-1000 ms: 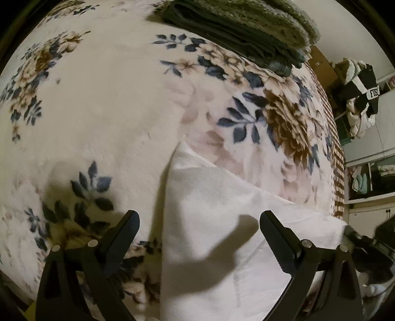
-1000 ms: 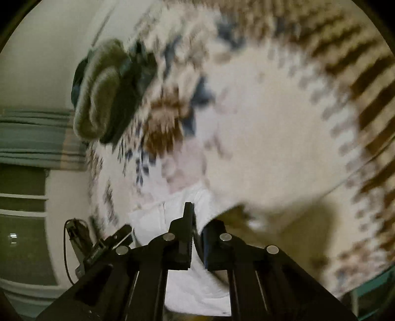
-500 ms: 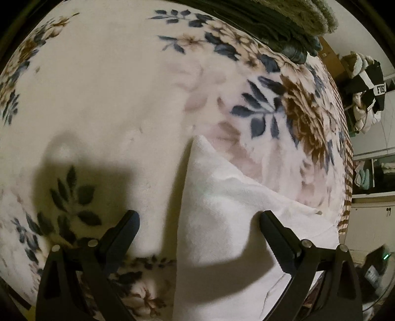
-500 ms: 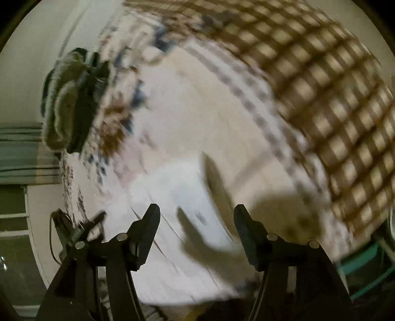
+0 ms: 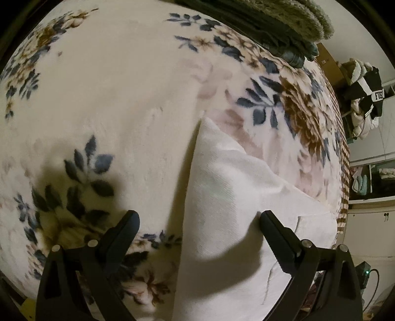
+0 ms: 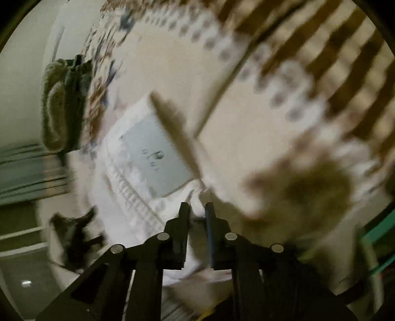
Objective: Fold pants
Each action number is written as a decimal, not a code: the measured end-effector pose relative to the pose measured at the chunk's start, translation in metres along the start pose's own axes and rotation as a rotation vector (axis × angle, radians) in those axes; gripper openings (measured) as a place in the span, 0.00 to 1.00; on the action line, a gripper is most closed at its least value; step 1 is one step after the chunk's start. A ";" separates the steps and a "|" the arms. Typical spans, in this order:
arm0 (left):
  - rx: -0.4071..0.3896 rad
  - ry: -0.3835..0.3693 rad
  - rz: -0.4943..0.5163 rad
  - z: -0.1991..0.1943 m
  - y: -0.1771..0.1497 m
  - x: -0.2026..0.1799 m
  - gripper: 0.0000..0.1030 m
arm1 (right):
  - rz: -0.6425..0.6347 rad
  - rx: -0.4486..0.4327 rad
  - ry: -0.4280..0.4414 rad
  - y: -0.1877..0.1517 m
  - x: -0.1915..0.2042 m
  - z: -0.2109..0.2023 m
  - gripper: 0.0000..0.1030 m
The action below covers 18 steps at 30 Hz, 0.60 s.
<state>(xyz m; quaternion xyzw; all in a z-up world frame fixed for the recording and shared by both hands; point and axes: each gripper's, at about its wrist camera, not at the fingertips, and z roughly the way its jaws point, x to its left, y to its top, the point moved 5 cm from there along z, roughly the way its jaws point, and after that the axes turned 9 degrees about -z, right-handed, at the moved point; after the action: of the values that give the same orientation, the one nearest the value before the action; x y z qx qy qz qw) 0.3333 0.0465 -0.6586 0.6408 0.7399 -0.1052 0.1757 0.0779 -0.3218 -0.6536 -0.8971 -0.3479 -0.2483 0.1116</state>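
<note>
Floral fleece blanket [image 5: 118, 103] on a bed, white pants [image 5: 234, 197] lying folded on it.

In the left wrist view the left gripper [image 5: 197, 219] hovers over the pants with its fingers spread wide apart, one over the blanket, the other over the white cloth. The right wrist view is blurred: the right gripper [image 6: 197, 210] has its fingers drawn close, clamped on a fold of the pants' edge, whose grey label [image 6: 158, 158] faces up. A stack of dark green folded clothes [image 5: 276, 22] sits at the blanket's far end.
</note>
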 end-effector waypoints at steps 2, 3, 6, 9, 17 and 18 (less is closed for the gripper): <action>-0.007 0.004 0.010 -0.003 0.001 -0.002 0.97 | 0.011 0.021 -0.023 0.002 -0.011 -0.003 0.06; -0.010 0.011 0.015 -0.005 0.002 -0.003 0.97 | -0.017 0.032 -0.046 0.004 -0.009 -0.005 0.05; -0.005 0.003 0.013 -0.008 0.006 -0.004 0.97 | -0.112 0.050 -0.012 0.017 0.016 -0.020 0.18; -0.005 0.005 0.019 -0.008 0.012 -0.007 0.97 | -0.246 -0.019 0.016 0.041 0.059 -0.036 0.73; -0.014 0.025 0.053 -0.005 0.027 -0.017 0.97 | -0.290 0.135 0.004 0.098 0.105 0.040 0.73; -0.012 0.028 0.057 -0.004 0.028 -0.016 0.97 | -0.255 0.161 0.036 0.099 0.102 0.047 0.72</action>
<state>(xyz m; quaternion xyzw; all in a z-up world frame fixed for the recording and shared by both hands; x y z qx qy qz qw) 0.3624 0.0375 -0.6464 0.6619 0.7244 -0.0868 0.1722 0.2272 -0.3190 -0.6430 -0.8291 -0.4758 -0.2479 0.1570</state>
